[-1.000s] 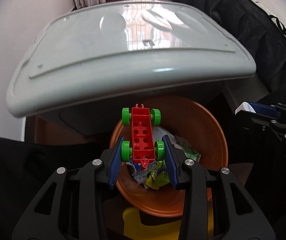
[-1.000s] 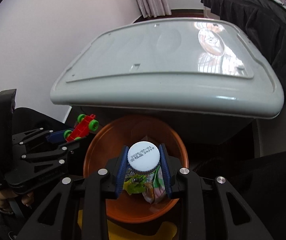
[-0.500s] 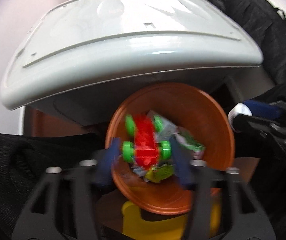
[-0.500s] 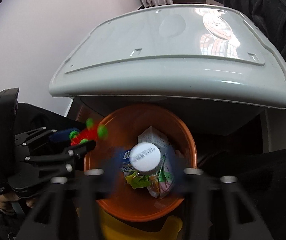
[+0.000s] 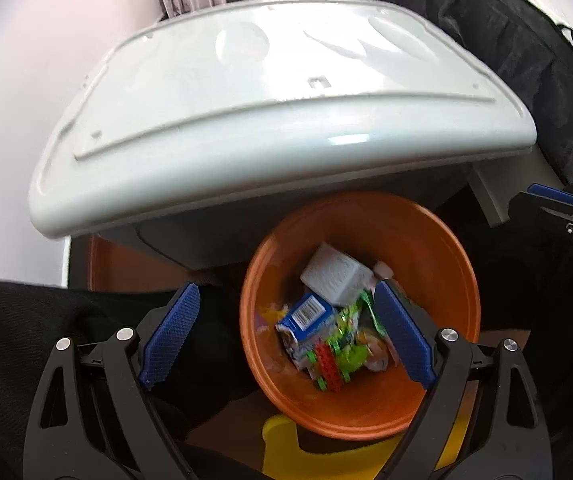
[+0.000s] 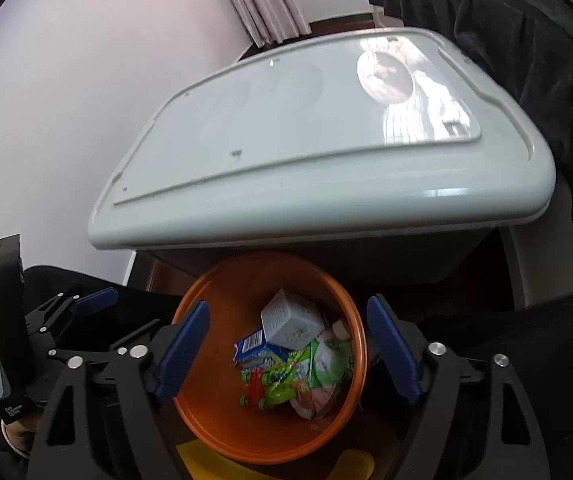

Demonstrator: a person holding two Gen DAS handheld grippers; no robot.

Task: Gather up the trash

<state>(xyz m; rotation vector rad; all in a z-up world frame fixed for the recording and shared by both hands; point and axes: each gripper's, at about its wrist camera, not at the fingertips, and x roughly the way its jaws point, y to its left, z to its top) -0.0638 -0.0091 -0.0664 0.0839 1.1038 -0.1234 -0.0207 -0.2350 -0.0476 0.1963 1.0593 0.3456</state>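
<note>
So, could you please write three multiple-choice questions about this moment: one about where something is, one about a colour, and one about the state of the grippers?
1. Where does the red toy car with green wheels lie?
A. inside the round orange plastic bin
B. on the pale grey plastic lid
C. between the left gripper's fingers

2. What colour are the ribbed pads on the left gripper?
A. green
B. blue
C. white

3. How do the left gripper and the right gripper stand?
A. both shut on trash
B. only the right is open
C. both open and holding nothing

Answers:
1. A, the car rests among the wrappers at the bin's bottom.
2. B, both pads are blue in the left wrist view.
3. C, each pair of fingers is spread wide with only the bin showing between them.
</note>
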